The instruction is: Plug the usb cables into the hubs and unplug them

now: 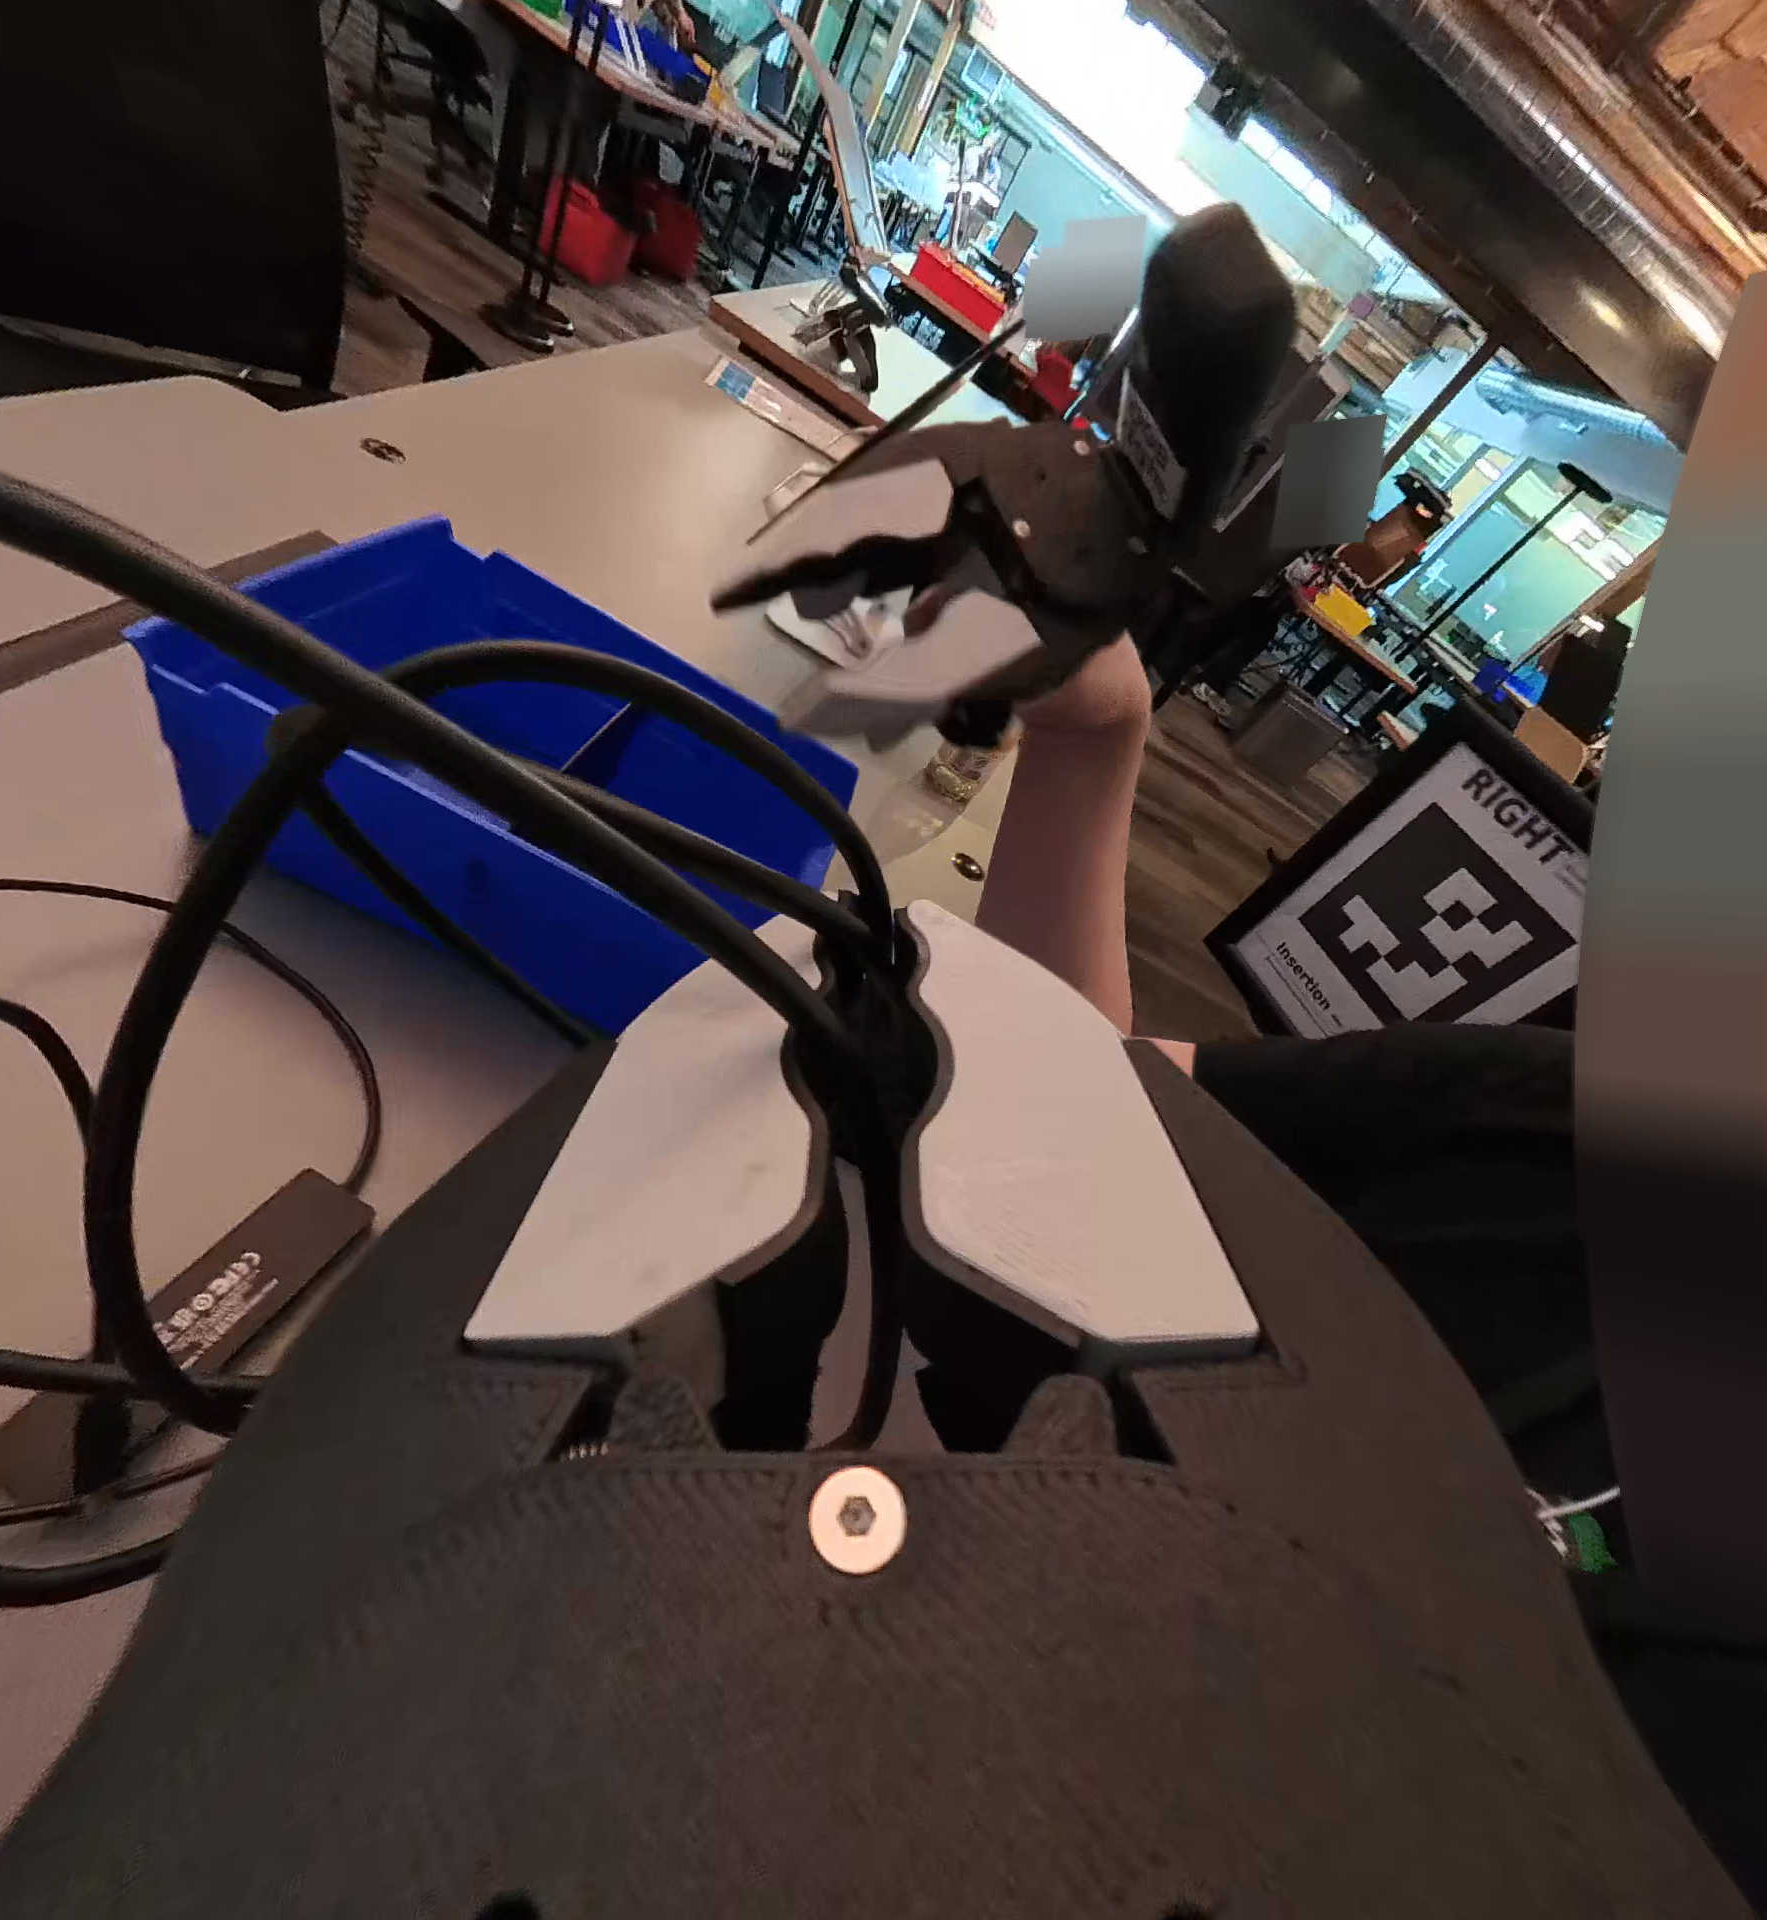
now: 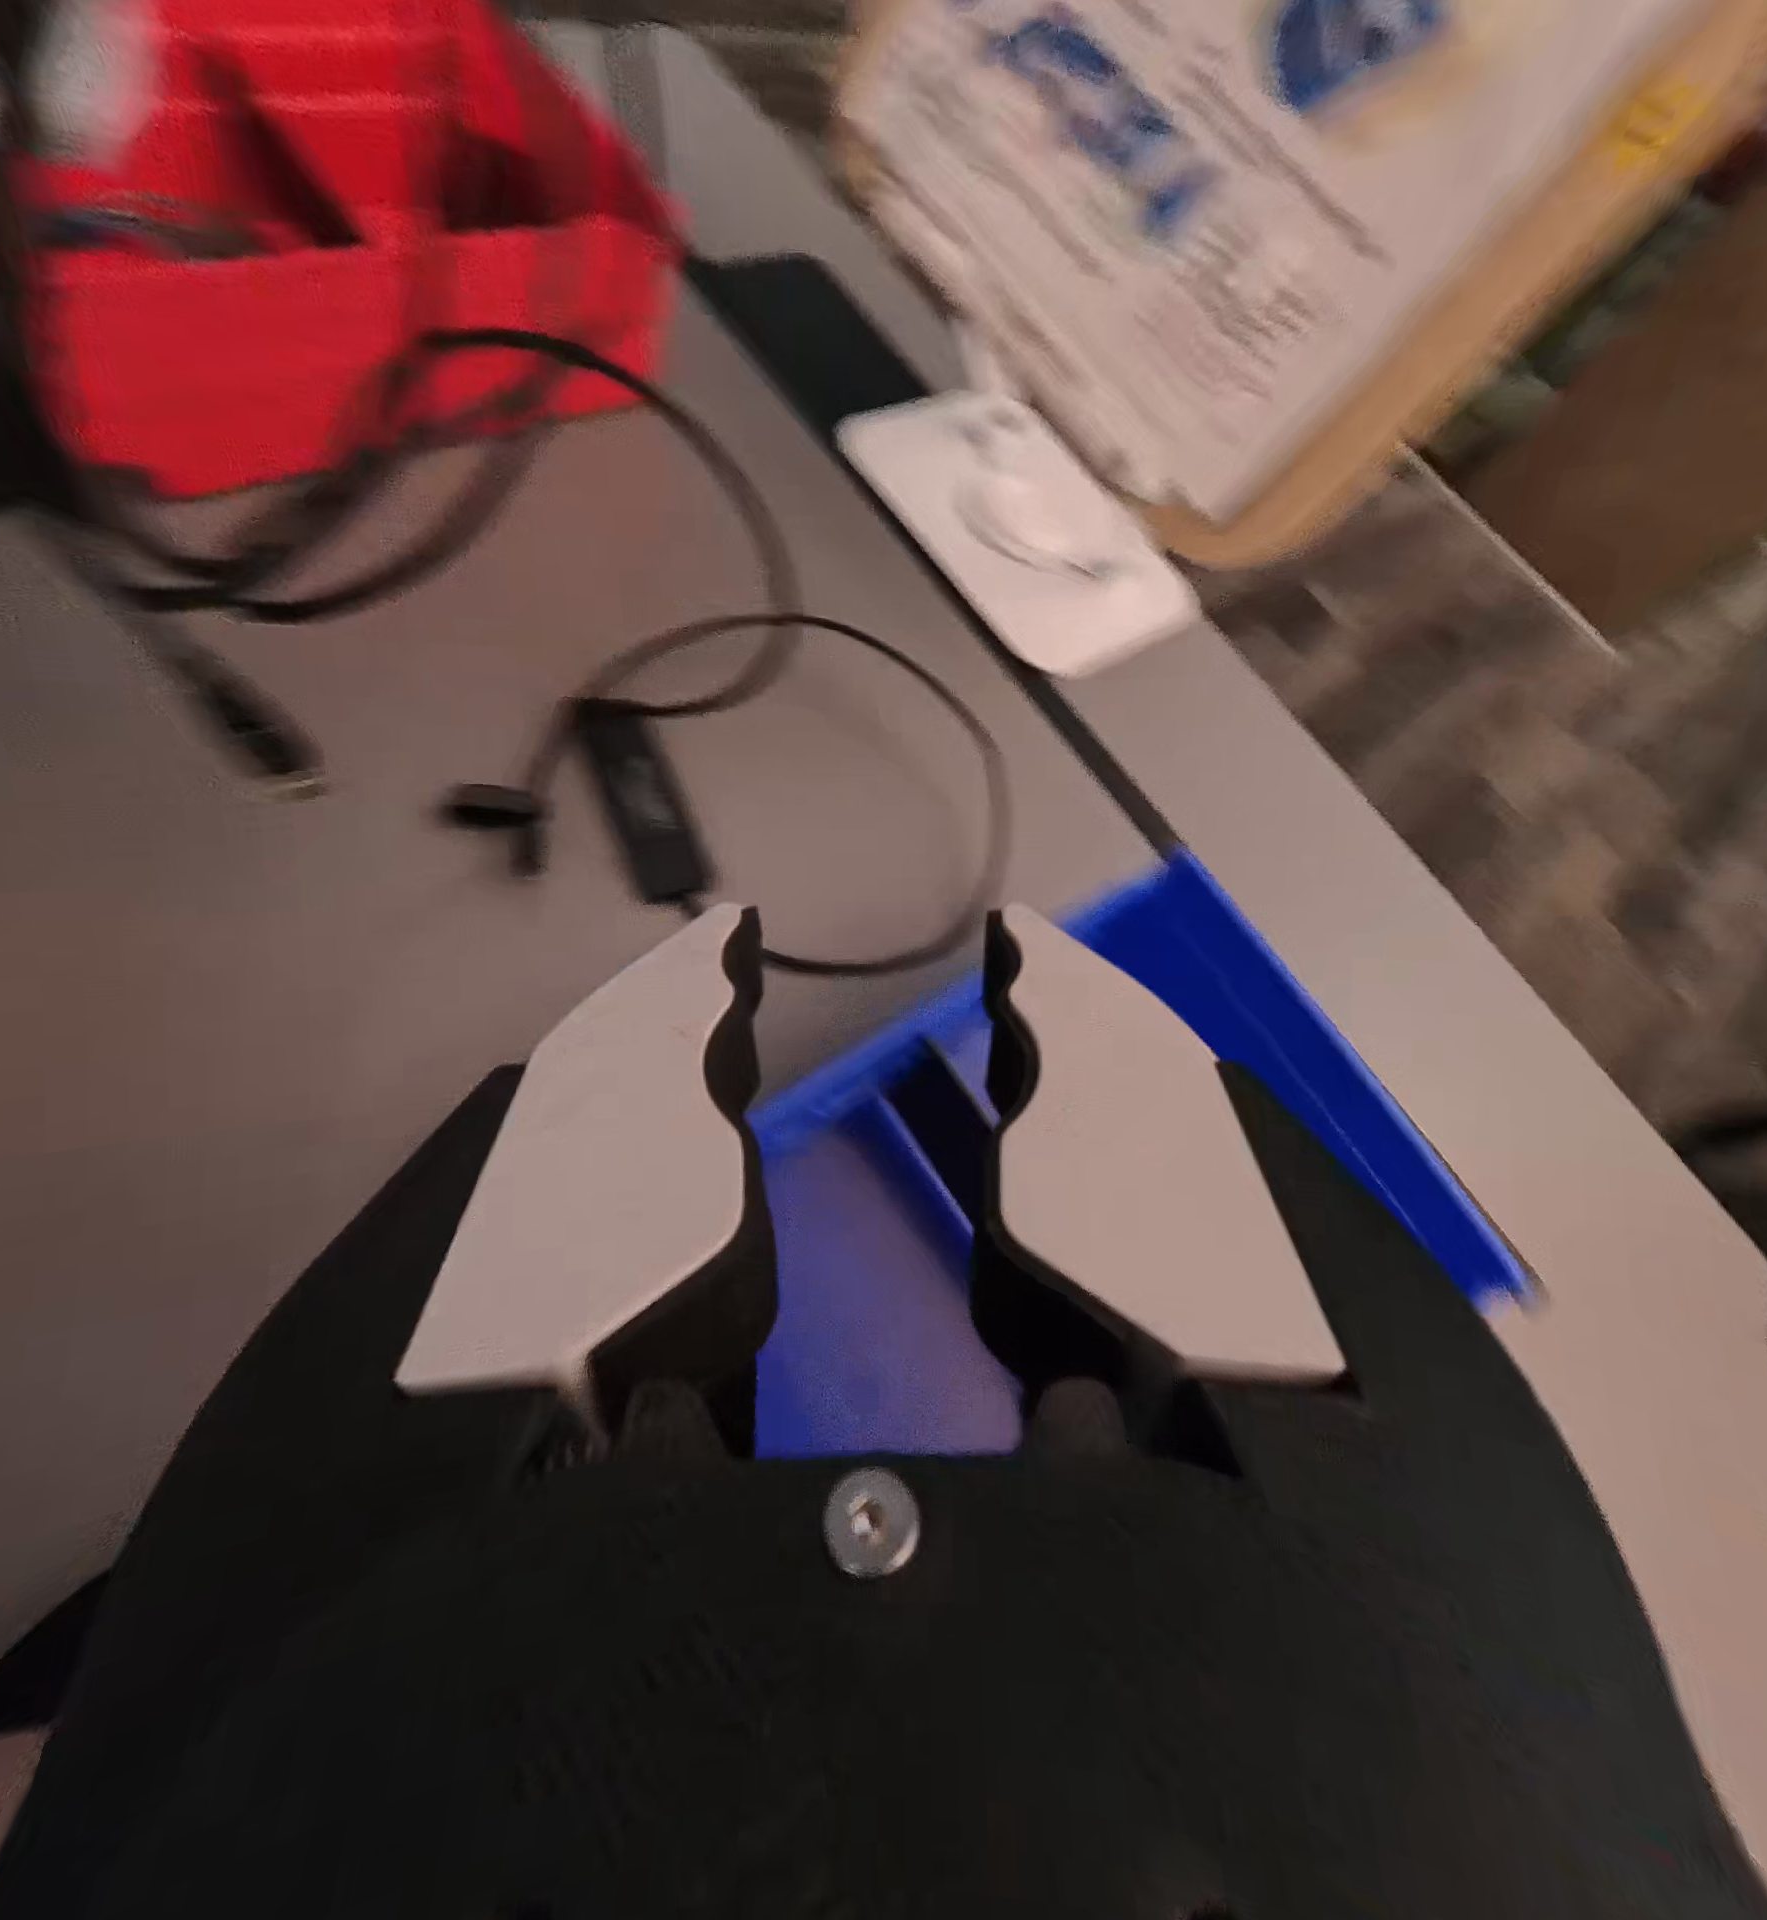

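My left gripper (image 1: 884,940) is shut on a bundle of black USB cables (image 1: 505,727), held above the table; the loops arch left over the blue bin (image 1: 411,717). A flat black hub (image 1: 245,1283) lies on the table at lower left, with thin cables around it. My right gripper (image 2: 871,935) is open and empty, hovering over the blue bin (image 2: 1263,997); it also shows in the left wrist view (image 1: 806,623), raised beyond the bin. In the blurred right wrist view a black hub (image 2: 645,800) and loose plugs (image 2: 489,810) lie on the table ahead.
A red bin (image 2: 339,281) with cables stands at far left of the table. A white square pad (image 2: 1014,530) and a tilted printed sheet (image 2: 1222,208) sit by the table's right edge. A framed marker card (image 1: 1430,914) stands at right beside a person's arm (image 1: 1066,831).
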The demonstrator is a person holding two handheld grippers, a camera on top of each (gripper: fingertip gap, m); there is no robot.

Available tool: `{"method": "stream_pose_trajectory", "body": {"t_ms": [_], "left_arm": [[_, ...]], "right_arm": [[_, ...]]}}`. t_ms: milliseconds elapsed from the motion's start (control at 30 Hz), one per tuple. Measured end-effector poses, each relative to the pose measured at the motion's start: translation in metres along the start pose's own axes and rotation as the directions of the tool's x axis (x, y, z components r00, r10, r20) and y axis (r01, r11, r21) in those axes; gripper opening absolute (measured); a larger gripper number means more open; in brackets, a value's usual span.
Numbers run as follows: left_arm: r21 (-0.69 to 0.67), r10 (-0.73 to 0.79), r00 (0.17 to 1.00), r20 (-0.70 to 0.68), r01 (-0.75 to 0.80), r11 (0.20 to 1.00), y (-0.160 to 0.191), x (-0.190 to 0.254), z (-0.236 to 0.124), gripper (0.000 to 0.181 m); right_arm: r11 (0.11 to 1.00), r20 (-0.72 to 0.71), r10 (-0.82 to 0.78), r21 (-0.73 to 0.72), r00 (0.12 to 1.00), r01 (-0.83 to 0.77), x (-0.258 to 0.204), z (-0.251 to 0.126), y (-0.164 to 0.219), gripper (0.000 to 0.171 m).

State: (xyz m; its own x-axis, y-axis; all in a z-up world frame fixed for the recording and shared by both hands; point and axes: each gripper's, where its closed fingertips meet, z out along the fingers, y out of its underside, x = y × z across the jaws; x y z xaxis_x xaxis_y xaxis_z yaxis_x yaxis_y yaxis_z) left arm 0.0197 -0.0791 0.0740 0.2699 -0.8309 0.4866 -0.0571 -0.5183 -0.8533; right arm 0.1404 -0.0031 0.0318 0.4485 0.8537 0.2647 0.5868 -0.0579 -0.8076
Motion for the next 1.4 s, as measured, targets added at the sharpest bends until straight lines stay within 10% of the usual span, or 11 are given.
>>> {"method": "stream_pose_trajectory", "body": {"t_ms": [33,200,367,833,933,1200,1400], "left_arm": [[-0.009,0.011,1.000,0.006,-0.011,1.000,-0.003,0.000,0.002,0.005],[-0.003,0.078,0.993,0.088,-0.078,0.997,-0.036,0.006,0.001,0.005],[0.039,0.117,0.961,0.249,-0.131,0.991,-0.068,0.002,-0.009,0.005],[0.064,0.083,0.948,0.308,-0.108,0.992,-0.082,-0.003,-0.005,0.006],[0.053,0.080,0.945,0.317,-0.102,0.993,-0.083,-0.009,-0.005,0.005],[0.023,0.087,0.955,0.285,-0.097,0.995,-0.077,-0.014,0.001,0.008],[-0.058,0.079,0.957,0.278,-0.065,0.996,-0.060,-0.027,0.008,0.054]], "right_arm": [[0.998,0.101,-0.056,0.031,0.993,0.053,-0.022,0.005,-0.008,0.045],[0.937,0.425,-0.343,0.215,0.838,0.274,-0.118,0.020,-0.047,0.045],[0.888,0.413,-0.451,0.297,0.791,0.351,-0.158,0.049,-0.077,0.038],[0.901,0.138,-0.392,0.256,0.909,0.350,-0.148,0.105,-0.106,0.004],[0.928,0.220,-0.336,0.245,0.916,0.282,-0.158,0.109,-0.105,0.030],[0.937,0.253,-0.311,0.245,0.916,0.251,-0.160,0.111,-0.106,0.005],[0.921,0.347,-0.295,0.350,0.890,0.169,-0.167,0.097,-0.117,0.005]]}}
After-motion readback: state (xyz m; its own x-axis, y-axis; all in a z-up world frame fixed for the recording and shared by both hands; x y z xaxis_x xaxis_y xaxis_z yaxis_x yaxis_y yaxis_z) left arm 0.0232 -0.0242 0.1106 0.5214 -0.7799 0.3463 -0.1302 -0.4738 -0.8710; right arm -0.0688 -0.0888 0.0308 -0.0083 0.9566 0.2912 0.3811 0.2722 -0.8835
